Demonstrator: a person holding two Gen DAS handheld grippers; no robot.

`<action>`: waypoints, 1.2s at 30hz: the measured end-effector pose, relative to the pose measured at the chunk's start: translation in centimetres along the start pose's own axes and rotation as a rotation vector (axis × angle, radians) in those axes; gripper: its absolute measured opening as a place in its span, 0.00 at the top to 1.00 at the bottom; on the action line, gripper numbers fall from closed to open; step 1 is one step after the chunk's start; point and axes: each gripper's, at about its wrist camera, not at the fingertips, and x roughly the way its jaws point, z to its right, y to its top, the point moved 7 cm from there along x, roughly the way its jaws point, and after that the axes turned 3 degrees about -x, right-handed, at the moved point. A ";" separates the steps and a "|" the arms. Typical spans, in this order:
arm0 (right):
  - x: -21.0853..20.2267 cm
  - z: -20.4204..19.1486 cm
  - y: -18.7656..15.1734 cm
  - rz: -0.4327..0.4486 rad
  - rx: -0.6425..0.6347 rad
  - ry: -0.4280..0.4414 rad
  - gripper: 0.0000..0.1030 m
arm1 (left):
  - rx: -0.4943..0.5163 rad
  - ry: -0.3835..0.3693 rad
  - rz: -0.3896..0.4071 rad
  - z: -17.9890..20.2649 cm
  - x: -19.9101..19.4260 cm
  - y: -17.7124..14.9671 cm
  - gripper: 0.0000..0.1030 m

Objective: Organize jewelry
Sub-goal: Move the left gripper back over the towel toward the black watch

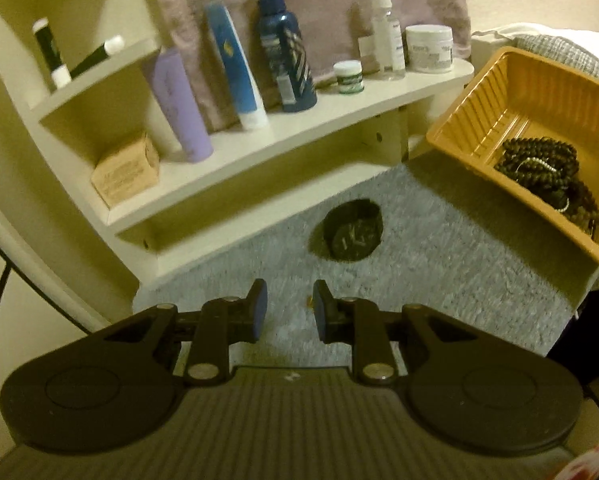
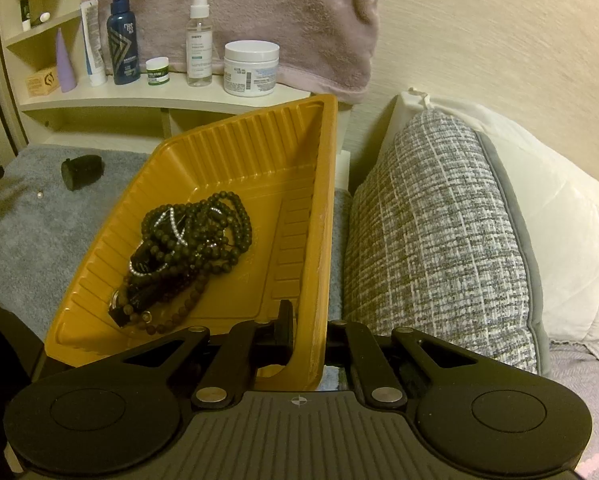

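Note:
My right gripper (image 2: 311, 330) is shut on the side rim of a yellow-orange plastic tray (image 2: 259, 152) and holds it tilted above the grey cloth. A tangle of dark bead strings with small white beads (image 2: 191, 248) lies in the tray's low corner. In the left wrist view the tray (image 1: 511, 92) is at the right with the beads (image 1: 539, 168) inside. My left gripper (image 1: 287, 300) hangs open over the cloth with nothing between its pads. A dark wristwatch (image 1: 353, 236) lies ahead of it. A tiny pale earring (image 2: 40, 195) rests on the cloth near the watch (image 2: 81, 172).
A cream shelf (image 1: 299, 136) behind the cloth carries several bottles, tubes and jars (image 1: 287, 48). A mauve towel (image 2: 299, 20) hangs on the wall. A grey woven cushion (image 2: 439, 240) and a white pillow (image 2: 559, 220) lie right of the tray.

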 end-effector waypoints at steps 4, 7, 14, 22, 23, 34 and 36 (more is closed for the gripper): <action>0.0 0.0 0.0 -0.002 -0.001 -0.001 0.94 | -0.005 0.005 -0.003 -0.1 0.4 -0.9 0.78; 0.1 0.0 -0.1 -0.006 0.000 -0.003 0.94 | -0.013 0.007 0.008 -0.3 0.7 -1.2 0.77; 0.3 0.1 -0.2 -0.013 0.008 -0.002 0.94 | -0.026 -0.004 0.028 -0.5 1.7 -1.9 0.77; 0.2 0.1 -0.2 -0.014 0.005 -0.003 0.94 | -0.036 -0.026 0.016 0.4 4.4 -2.2 0.77; 0.2 0.1 -0.2 -0.014 0.005 -0.003 0.94 | -0.039 -0.025 0.017 0.5 4.7 -2.2 0.77; 0.2 0.0 -0.3 -0.018 0.009 -0.005 0.94 | -0.039 -0.028 0.022 1.4 7.4 -2.4 0.77; 0.3 0.1 -0.3 -0.019 0.011 -0.005 0.94 | -0.032 -0.028 0.028 1.5 7.5 -2.5 0.77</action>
